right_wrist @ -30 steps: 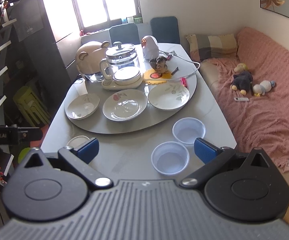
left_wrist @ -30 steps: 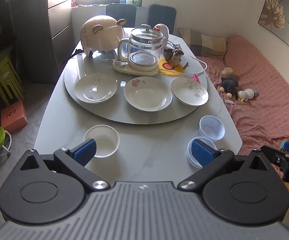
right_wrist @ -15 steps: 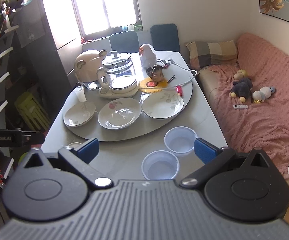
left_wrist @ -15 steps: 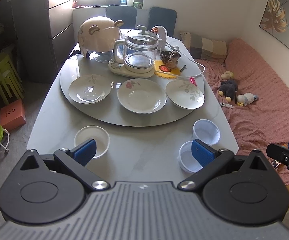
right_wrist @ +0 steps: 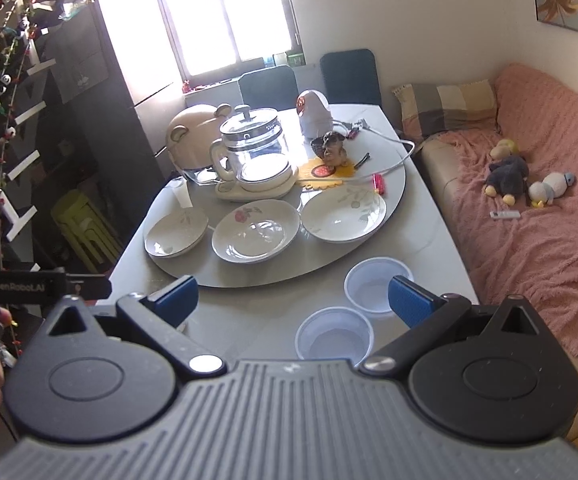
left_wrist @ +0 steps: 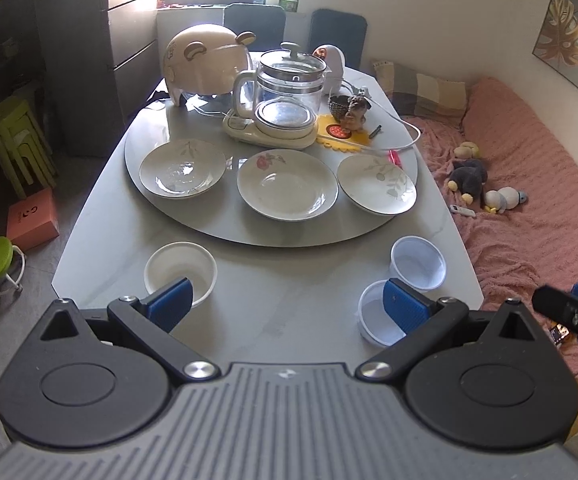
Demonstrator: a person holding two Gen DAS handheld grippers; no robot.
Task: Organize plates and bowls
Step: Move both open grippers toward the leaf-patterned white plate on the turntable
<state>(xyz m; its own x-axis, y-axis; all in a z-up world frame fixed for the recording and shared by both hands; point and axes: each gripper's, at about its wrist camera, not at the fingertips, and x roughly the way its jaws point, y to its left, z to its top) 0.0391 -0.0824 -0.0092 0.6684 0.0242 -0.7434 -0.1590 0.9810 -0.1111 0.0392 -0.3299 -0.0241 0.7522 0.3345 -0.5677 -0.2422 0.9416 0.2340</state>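
Three floral plates lie in a row on the grey turntable (left_wrist: 193,216): a left plate (left_wrist: 182,168), a middle plate (left_wrist: 287,189) and a right plate (left_wrist: 376,183). Nearer me on the table stand a white bowl (left_wrist: 180,270) and two clear plastic bowls (left_wrist: 417,263) (left_wrist: 377,322). My left gripper (left_wrist: 285,304) hovers open above the table's near edge, nothing between its fingers. In the right wrist view the same plates (right_wrist: 255,230) and plastic bowls (right_wrist: 377,286) (right_wrist: 333,338) show, and my right gripper (right_wrist: 291,300) is open and empty too.
A glass kettle (left_wrist: 289,96) on its base, a bear-shaped cover (left_wrist: 205,64), a small figurine (left_wrist: 349,106) and a cable crowd the turntable's far half. A pink-covered sofa (left_wrist: 529,184) with soft toys is on the right. Green stools (left_wrist: 17,140) stand at left.
Both grippers have pulled back and risen, so the table looks smaller and farther off. Both stay open. No dish has moved.
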